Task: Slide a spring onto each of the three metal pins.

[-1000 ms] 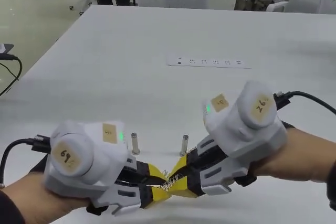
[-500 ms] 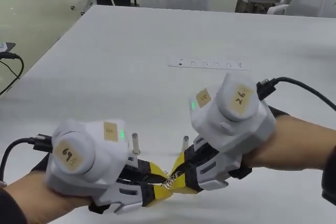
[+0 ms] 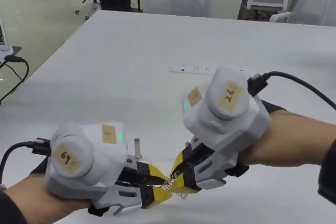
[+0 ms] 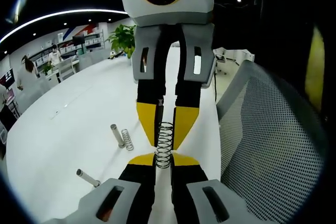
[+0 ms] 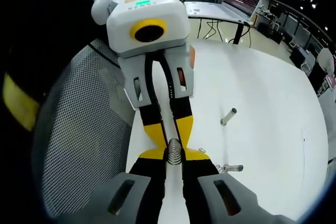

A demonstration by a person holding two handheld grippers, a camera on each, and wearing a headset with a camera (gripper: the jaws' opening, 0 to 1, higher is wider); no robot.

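**Inspector:** Spring point(image 4: 165, 144): where is it?

**Assistant:** It is held between the two tools, one end in each. Its coils bridge the short gap between their yellow tips. It lies low over the near edge of the white workbench point(image 3: 131, 66) and is not yet on a pin.

**Inspector:** Left gripper point(image 4: 164, 162)?

**Assistant:** Clenched on the near end of the spring, with the jaws drawn in so that only the coil parts them.

**Inspector:** Right gripper point(image 5: 174, 157)?

**Assistant:** Also clamped on the spring, which its own view shows end-on between the jaws. The two tools meet tip to tip.

**Inspector:** Pins?

**Assistant:** Two noted. The near pin point(image 3: 137, 148) stands upright and bare, just behind the left gripper. The far pin point(image 4: 116, 135) has a loose spring point(image 4: 126, 139) just beside it. I cannot tell whether that one stands or lies.

**Inspector:** Surroundings?

**Assistant:** A power strip point(image 3: 207, 69) lies further back on the workbench, well apart from the pins. A mesh chair back point(image 4: 273, 145) sits off the bench edge.
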